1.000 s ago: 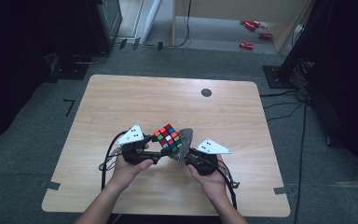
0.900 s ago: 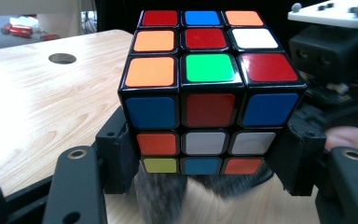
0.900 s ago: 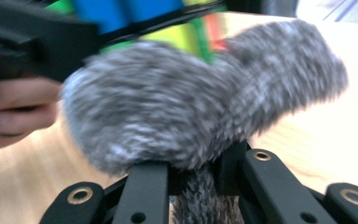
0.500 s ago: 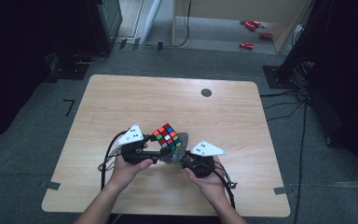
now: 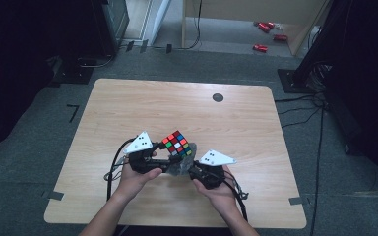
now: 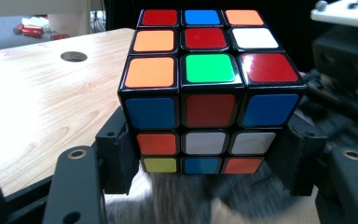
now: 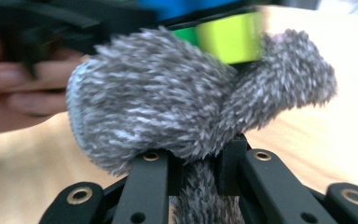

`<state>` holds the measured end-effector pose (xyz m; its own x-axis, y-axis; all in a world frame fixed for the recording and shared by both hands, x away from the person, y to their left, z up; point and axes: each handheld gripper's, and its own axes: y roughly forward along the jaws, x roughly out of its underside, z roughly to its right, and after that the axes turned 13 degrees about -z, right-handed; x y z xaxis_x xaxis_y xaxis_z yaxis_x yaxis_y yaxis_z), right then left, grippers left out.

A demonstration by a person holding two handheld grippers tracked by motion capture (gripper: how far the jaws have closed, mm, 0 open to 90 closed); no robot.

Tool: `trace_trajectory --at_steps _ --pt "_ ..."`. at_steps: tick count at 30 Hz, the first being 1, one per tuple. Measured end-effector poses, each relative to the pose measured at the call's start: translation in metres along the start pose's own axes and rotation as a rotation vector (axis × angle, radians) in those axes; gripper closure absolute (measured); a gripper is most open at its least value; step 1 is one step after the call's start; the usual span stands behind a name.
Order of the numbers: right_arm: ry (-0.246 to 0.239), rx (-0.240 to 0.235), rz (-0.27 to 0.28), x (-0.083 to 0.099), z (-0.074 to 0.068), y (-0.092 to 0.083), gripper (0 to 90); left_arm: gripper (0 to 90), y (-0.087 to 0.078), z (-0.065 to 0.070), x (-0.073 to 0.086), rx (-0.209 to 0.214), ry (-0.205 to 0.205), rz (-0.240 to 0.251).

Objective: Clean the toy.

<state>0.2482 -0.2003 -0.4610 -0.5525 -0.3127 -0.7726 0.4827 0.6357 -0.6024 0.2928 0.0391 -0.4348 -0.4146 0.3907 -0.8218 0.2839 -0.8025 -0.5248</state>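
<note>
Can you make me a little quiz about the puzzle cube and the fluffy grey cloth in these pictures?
1. True or false: the left tongs are shut on the puzzle cube.
2. What do the right tongs pinch: A) a sponge, B) the fluffy grey cloth, C) a pen?
3. Where is the cloth compared with the cube?

Key:
1. True; both black pads press the cube's sides.
2. B.
3. Under it, against the cube's underside, above the wooden table.

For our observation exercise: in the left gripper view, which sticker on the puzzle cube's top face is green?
On the multicoloured puzzle cube, it's the near-row middle sticker, between orange and red.
</note>
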Motion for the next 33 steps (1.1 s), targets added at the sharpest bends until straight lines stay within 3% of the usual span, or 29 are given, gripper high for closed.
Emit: trace_trajectory --at_steps 1,2,5,8,11,14,17,20,22,26,28,33 --pt "0.000 0.000 0.000 0.000 0.000 0.000 77.9 35.1 0.000 0.000 0.000 0.005 -0.001 0.001" --pt "0.037 0.026 0.024 0.000 0.009 -0.004 78.0 35.1 0.001 0.002 0.000 0.011 -0.001 0.003" --pt "0.039 0.037 0.030 0.001 0.010 -0.004 78.2 35.1 0.003 0.005 -0.001 0.010 0.004 0.000" --pt "0.013 0.009 0.006 0.004 0.000 0.006 78.3 35.1 0.007 0.008 -0.001 0.014 0.012 -0.007" --pt "-0.025 -0.018 -0.020 0.005 -0.012 0.012 78.3 35.1 0.006 0.005 -0.001 -0.010 0.011 -0.020" --pt "-0.054 -0.013 -0.020 0.004 -0.013 0.010 78.4 35.1 0.004 0.002 0.000 -0.010 0.006 -0.015" --pt "-0.038 0.002 -0.007 0.003 -0.007 0.005 78.4 35.1 0.001 0.000 0.000 -0.007 -0.003 -0.003" --pt "0.027 0.056 0.033 0.002 0.009 -0.003 78.6 35.1 0.002 0.000 0.000 0.009 -0.009 -0.002" --pt "0.033 0.060 0.033 0.002 0.010 -0.003 78.6 35.1 0.004 0.003 0.000 0.017 -0.003 -0.006" --pt "0.011 0.040 0.016 0.005 0.001 0.006 78.6 35.1 0.008 0.007 -0.001 0.018 0.010 -0.013" --pt "-0.035 0.003 -0.013 0.006 -0.012 0.013 78.6 35.1 0.008 0.005 -0.001 -0.005 0.010 -0.025" --pt "-0.053 0.005 -0.014 0.005 -0.012 0.010 78.6 35.1 0.003 0.000 0.001 -0.021 -0.001 -0.013"
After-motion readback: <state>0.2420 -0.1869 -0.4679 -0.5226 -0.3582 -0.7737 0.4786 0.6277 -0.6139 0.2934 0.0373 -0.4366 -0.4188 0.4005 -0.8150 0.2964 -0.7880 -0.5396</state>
